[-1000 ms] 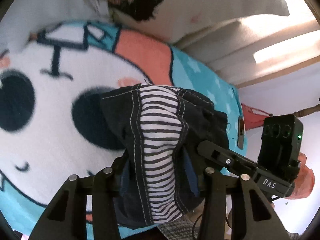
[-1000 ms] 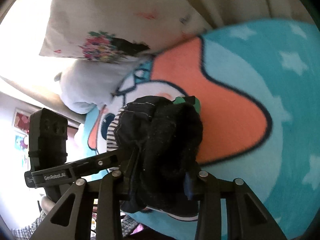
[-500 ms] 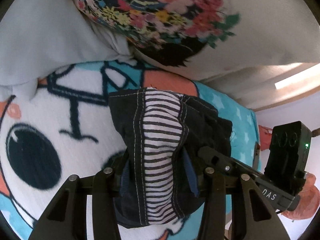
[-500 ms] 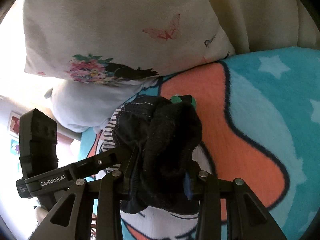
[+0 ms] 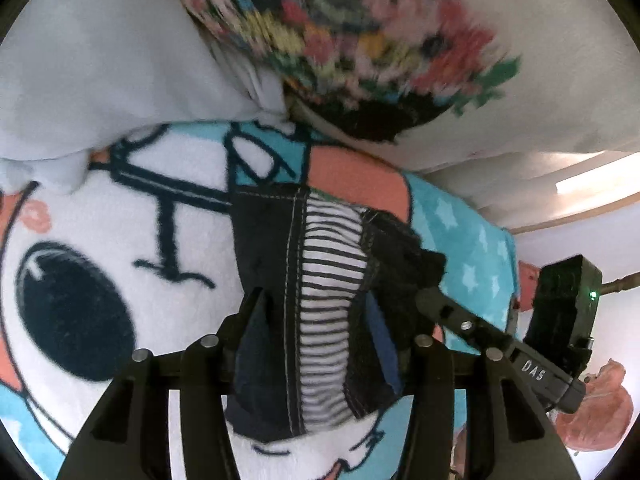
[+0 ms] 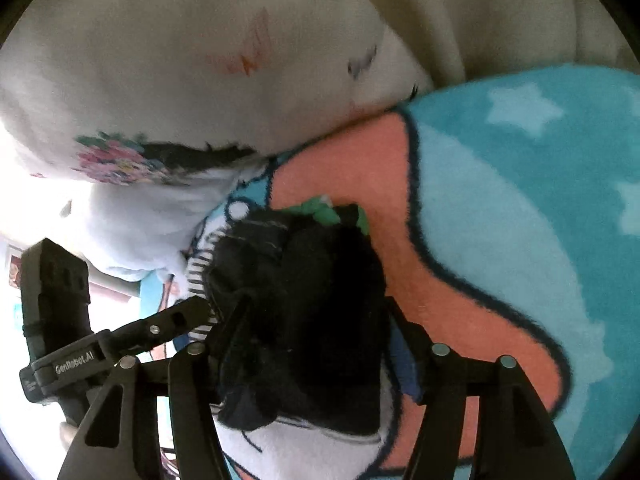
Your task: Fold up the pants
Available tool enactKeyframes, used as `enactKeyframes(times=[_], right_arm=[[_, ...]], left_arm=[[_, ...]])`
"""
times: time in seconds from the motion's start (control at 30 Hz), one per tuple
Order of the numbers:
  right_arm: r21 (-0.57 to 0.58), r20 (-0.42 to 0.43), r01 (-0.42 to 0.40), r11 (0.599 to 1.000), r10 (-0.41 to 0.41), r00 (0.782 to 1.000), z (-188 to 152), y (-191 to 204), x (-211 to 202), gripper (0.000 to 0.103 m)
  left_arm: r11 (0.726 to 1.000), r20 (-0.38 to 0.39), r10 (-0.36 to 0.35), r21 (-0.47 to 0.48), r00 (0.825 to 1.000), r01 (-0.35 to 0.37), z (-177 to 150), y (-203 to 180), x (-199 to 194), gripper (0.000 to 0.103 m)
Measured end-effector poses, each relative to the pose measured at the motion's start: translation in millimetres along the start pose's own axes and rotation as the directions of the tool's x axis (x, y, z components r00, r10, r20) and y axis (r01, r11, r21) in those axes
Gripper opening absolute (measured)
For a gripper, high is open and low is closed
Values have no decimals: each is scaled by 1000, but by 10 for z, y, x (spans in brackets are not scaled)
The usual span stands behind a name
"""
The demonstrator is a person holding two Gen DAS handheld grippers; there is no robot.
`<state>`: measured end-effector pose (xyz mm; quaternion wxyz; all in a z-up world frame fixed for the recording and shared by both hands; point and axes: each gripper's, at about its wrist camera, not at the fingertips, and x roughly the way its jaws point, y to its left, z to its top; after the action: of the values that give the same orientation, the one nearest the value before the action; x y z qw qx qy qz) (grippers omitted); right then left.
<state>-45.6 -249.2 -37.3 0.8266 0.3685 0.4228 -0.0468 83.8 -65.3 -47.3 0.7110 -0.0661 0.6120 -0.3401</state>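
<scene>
The pants are a small dark bundle with white stitching and a black-and-white striped lining, held between both grippers over the cartoon blanket. My left gripper is shut on the pants at the striped part. My right gripper is shut on the pants' dark fuzzy side, where a bit of green fabric shows at the far end. The right gripper also shows in the left wrist view, and the left gripper in the right wrist view.
A floral white pillow and a plain pale pillow lie just beyond the pants; the floral one also shows in the right wrist view. The blue blanket with stars stretches to the right.
Both grippers have carried the pants bundle forward toward the pillows, which now fill the upper part of both views. Both stay shut on the pants.
</scene>
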Motion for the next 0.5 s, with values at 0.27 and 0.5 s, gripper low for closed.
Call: enactKeyframes(times=[0.27, 0.5], right_arm=[[-7, 76, -119, 993, 120, 990, -119, 185, -450, 63], [137, -36, -149, 979, 155, 987, -247, -37, 33, 60]], left_arm=[[999, 48, 51, -16, 998, -50, -342, 114, -103, 50], [997, -45, 66, -28, 997, -67, -528, 207, 336, 53]])
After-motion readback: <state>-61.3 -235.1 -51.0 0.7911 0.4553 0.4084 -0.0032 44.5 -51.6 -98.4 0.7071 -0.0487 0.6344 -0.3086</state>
